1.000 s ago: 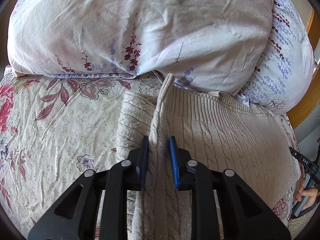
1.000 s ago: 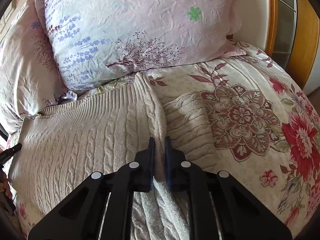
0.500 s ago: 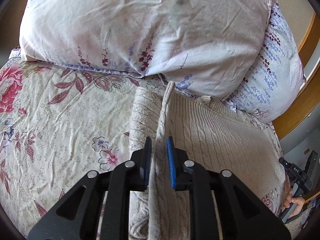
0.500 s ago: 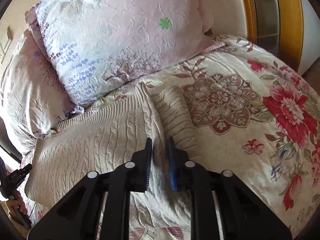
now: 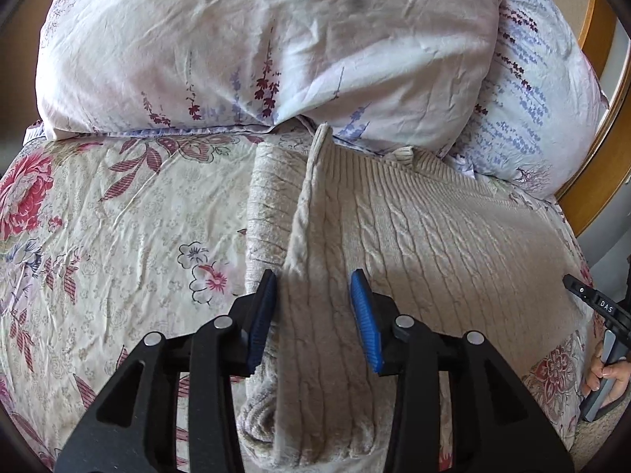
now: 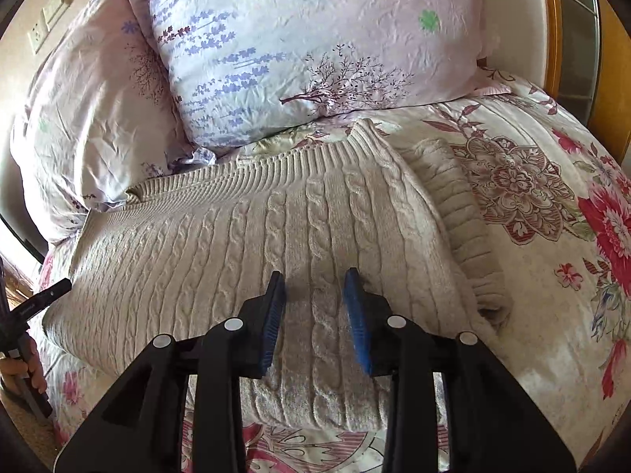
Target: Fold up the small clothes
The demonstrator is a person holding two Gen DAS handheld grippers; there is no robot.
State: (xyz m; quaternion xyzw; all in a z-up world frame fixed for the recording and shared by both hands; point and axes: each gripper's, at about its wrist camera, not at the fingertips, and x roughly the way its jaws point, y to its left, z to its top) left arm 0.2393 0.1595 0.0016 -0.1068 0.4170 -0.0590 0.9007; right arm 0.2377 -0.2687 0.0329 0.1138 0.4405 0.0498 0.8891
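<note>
Now both the left gripper (image 5: 313, 317) and right gripper (image 6: 315, 315) stand apart, gripping nothing, over the cable-knit sweater (image 6: 252, 260), whose long axis runs across mid-frame toward the pillows (image 6: 311, 39).

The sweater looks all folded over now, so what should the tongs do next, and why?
Probably lift both tongs away. The left tongs and right tongs stand open, gripping nothing, and the sweater lies on the bed with its sleeve tucked beneath. In the left view one edge stands up, so maybe pat it flat afterwards.
</note>
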